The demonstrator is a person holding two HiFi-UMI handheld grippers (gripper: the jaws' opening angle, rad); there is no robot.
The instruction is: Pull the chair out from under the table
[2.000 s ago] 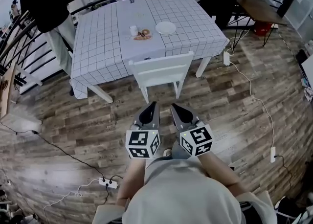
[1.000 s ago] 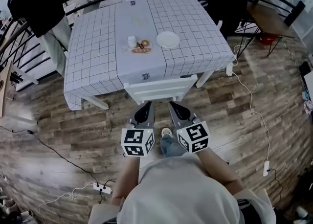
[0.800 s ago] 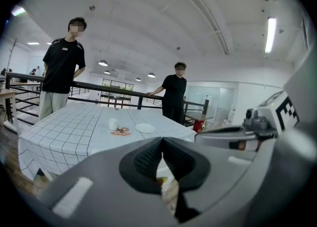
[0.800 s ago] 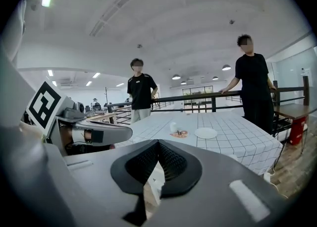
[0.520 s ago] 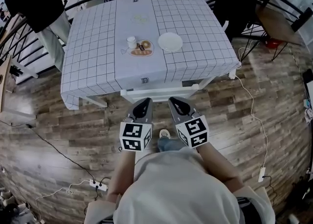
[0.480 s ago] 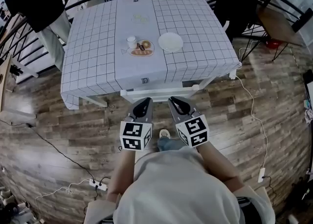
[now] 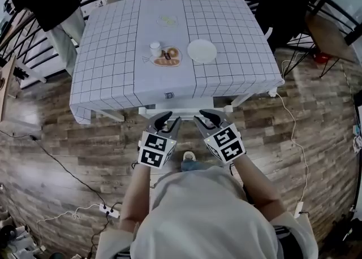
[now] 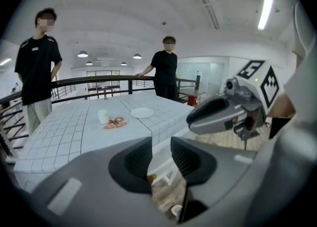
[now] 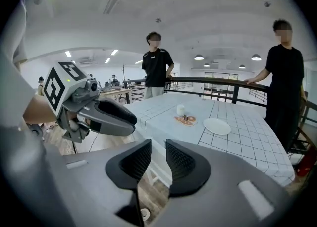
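**Chair** (image 7: 184, 109): white, tucked under the near edge of the counter (image 7: 113, 54). Only the top rail of its back showed past the hem of the checked cloth.

**Counter top:** plate (image 7: 202, 51) and cup (image 7: 155, 48) sat near the middle, well back from the near edge.

**Room for moving:** bare plank floor (image 7: 56, 139) lay on the person's side of the chair. A power strip (image 7: 107, 209) and its cable lay off to the left, and another cable (image 7: 294, 139) ran along the right.

**Left tongs** (image 7: 166, 120): arm stretched forward, pointing down at the rail and just short of it. The jaws stood apart with nothing pressed between them.

**Right tongs** (image 7: 206, 117): beside the left pair in a matching pose. The jaws were also apart and empty, with the tips near the rail.

**Change from earlier frames:** both pairs had been closed and had just been opening. They had come forward and down from the open floor to the chair back.
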